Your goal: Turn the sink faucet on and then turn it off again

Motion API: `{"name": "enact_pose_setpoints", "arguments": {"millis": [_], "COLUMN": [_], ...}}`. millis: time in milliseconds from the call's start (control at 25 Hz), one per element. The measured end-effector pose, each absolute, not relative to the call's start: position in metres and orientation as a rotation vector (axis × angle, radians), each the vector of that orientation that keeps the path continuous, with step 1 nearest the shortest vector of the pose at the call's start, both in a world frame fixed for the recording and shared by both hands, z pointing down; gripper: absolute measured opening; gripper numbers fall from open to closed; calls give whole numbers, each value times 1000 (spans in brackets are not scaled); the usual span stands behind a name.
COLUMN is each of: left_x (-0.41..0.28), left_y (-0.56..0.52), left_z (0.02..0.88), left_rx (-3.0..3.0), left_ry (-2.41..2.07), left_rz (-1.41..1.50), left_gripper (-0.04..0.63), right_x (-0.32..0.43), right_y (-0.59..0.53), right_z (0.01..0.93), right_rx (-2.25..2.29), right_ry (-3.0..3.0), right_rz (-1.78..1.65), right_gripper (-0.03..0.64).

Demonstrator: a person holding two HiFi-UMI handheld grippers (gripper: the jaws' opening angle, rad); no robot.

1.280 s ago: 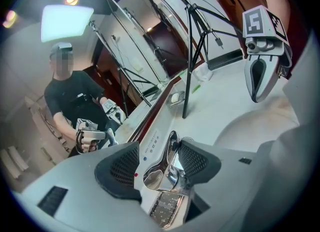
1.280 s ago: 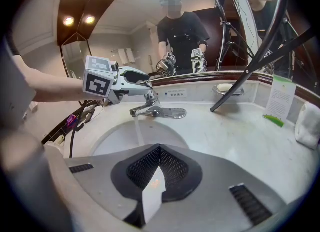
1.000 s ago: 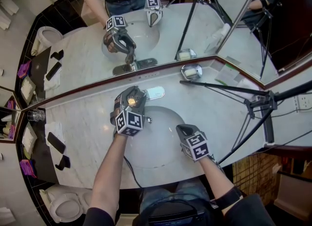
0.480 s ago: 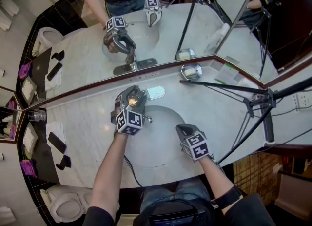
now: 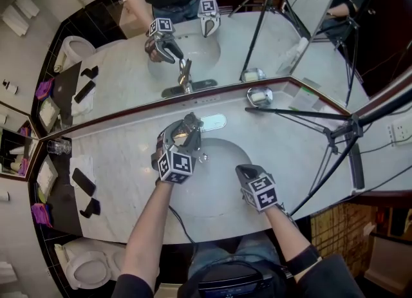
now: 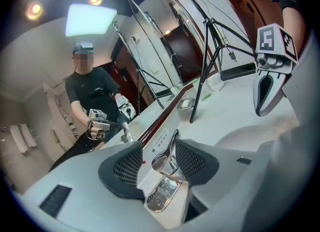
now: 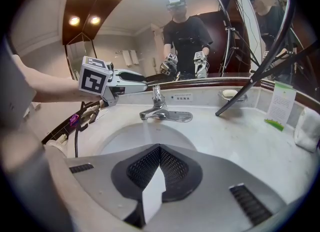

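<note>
The faucet (image 7: 161, 111) sits at the back of the basin (image 5: 215, 194), on the marble worktop (image 5: 122, 161) just below the mirror (image 5: 129, 78). Its lever (image 6: 168, 155) stands raised above the chrome body. In the right gripper view a thin stream seems to fall from the spout (image 7: 145, 116) into the basin. The left tool (image 5: 190, 127) reaches over the back rim of the basin to the faucet and points down at a slant. Its jaws have just been closing and stand partly open with the lever between them. The lever lies close by one pad (image 6: 192, 158), with a clear gap at the other, so the pads do not clamp it. The right tool (image 5: 244, 174) is at the front right edge of the basin, well apart from the faucet and aimed toward it. Its jaws are fully together with nothing in them. Whether it rests on the worktop I cannot tell. A soap dish (image 5: 258, 96) stands on the worktop to the right of the faucet, near the mirror. A dark tripod (image 5: 341, 137) leans in over the right end of the worktop. A glass (image 5: 56, 147) stands at the left end.
</note>
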State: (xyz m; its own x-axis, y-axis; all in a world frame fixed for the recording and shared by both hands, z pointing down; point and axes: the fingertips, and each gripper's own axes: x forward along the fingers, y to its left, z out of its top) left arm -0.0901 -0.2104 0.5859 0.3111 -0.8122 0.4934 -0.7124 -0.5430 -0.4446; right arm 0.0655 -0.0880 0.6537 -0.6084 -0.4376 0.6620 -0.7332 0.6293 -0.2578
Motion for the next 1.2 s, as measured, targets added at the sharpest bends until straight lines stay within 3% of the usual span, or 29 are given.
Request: {"name": "enact_pose_setpoints", "arguments": {"millis": [360,1200], "left_x": [-133,-191], "left_y": [-155,-7], "left_z": [522,520], "left_rx": [-2395,-2703], "left_ry": [1696,2149], "left_rz": [-878,-547], "left_gripper": [9,2], "right_x": [45,41], "right_y": [-69,-53], "right_z": [624,581], "right_rx": [901,929], "right_ry": [-2331,-2362], "right_rz": [641,494], "right_gripper": [18,18]}}
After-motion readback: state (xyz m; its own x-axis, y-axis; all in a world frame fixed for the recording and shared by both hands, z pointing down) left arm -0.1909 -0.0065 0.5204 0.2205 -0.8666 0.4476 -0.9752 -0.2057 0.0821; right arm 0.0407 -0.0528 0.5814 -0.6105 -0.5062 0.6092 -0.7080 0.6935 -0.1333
